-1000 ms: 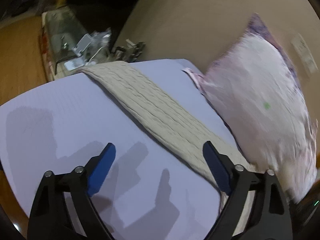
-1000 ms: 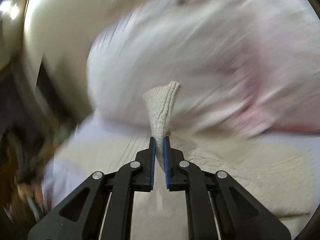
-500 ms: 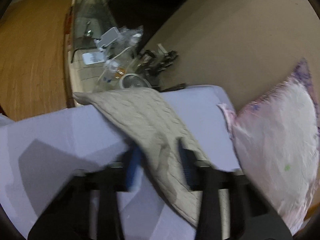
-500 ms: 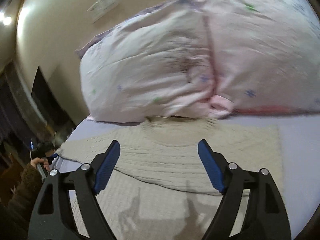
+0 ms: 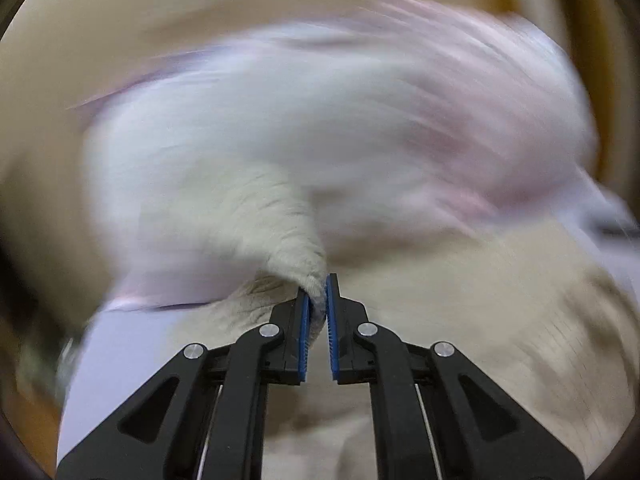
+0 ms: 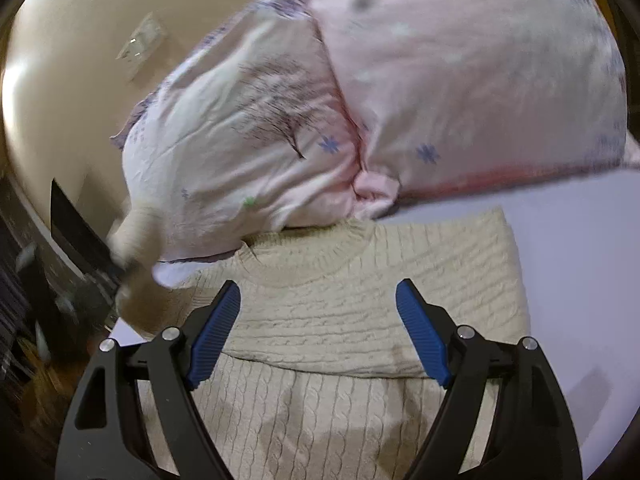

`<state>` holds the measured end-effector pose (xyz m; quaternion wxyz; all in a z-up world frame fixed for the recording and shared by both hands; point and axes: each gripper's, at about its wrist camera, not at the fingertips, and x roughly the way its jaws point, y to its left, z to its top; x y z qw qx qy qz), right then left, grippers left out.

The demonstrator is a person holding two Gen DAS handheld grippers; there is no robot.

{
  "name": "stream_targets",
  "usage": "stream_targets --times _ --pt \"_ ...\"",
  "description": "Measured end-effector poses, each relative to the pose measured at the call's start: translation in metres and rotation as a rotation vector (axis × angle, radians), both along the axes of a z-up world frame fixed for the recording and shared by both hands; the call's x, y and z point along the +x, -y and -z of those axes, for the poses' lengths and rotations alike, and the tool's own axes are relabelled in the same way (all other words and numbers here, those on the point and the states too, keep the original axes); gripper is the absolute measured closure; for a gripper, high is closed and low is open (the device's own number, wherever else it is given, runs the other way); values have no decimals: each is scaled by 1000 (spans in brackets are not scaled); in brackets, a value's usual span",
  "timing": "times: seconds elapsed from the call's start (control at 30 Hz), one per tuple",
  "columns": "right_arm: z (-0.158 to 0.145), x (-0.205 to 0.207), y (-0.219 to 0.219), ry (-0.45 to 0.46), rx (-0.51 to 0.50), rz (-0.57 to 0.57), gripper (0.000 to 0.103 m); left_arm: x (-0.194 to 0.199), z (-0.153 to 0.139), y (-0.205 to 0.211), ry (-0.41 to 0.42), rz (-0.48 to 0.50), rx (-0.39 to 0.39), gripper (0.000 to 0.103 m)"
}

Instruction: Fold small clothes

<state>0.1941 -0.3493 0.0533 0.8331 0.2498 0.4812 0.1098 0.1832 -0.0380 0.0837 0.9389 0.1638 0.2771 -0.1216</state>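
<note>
A bed covered in a smooth pale lavender sheet (image 6: 576,240) carries everything. Directly ahead of the open right gripper (image 6: 318,334), a cream cable-knit sweater (image 6: 360,304) lies flat on the sheet, its right side folded across the body. Beyond the sweater, a plump pink flower-print pillow (image 6: 400,80) rests on the sheet, its lower edge touching the sweater's collar.

Pink floral pillow (image 6: 400,92) on lavender sheet (image 6: 580,240) — beige wall (image 6: 80,40).
</note>
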Motion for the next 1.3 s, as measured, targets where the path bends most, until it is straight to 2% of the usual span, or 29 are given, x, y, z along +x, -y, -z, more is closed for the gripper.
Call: stream_targets --times 0.03,0.1,0.17,0.2,0.23,0.27,0.33,0.4,0.47,0.5,0.53,0.57,0.63,0.7,0.77,0.8,0.87,0.9,0.93,0.97,1.0,1.03,1.13,1.2,1.3 --pt "5 1 3 -19 12 9 23 -6 25 39 -65 99 53 95" --pt "15 3 12 -65 35 32 23 -15 55 77 -133 194 126 95" --pt "22 3 20 -105 62 43 23 -29 73 93 -120 216 210 95" --pt "26 4 24 -128 79 43 24 -35 73 92 -107 226 219 91" --pt "28 5 25 -137 84 41 27 -41 69 86 -108 243 193 88" --pt "31 6 26 -150 89 37 29 -47 61 73 -123 245 133 85" --pt "41 10 24 -202 88 28 41 -53 46 47 -136 215 42 64" --pt "51 14 19 -251 86 10 46 -63 33 16 -133 167 -40 60" --pt "62 17 14 -286 60 6 50 -72 26 -17 -144 100 -89 58" --pt "69 19 10 -307 49 -1 59 -74 24 -31 -153 70 -109 56" --pt "76 20 6 -321 46 -12 80 -78 23 -48 -165 36 -130 53" --pt "80 21 1 -328 47 -29 86 -81 22 -64 -182 -2 -156 52" --pt "72 20 -11 -256 9 -68 90 -84 21 -90 -210 -57 -205 51" --pt "54 17 -6 -171 -24 -28 91 -90 21 -113 -234 -108 -263 49" --pt "37 15 14 -112 -73 79 91 -100 22 -131 -257 -134 -324 48" --pt "35 15 20 -104 -98 96 91 -105 23 -138 -272 -134 -356 47" --pt "37 15 31 -139 -186 129 85 -113 26 -146 -300 -127 -405 47" --pt "40 11 34 -177 -193 123 75 -117 28 -148 -311 -123 -413 47" --pt "40 5 37 -205 -192 123 61 -123 28 -149 -319 -118 -414 47" --pt "37 -1 39 -210 -185 112 51 -128 29 -149 -331 -114 -407 47" --pt "29 -13 42 -191 -161 86 32 -133 30 -150 -343 -111 -402 47" --pt "20 -27 46 -165 -145 58 26 -138 31 -152 -360 -108 -400 47" --pt "2 -68 58 -165 -114 -2 26 -158 35 -157 -413 -88 -415 47" --pt "-5 -107 70 -203 7 -59 26 -179 37 -163 -441 -33 -462 47" --pt "-13 -160 86 -249 106 -106 26 -211 46 -173 -497 28 -517 47"
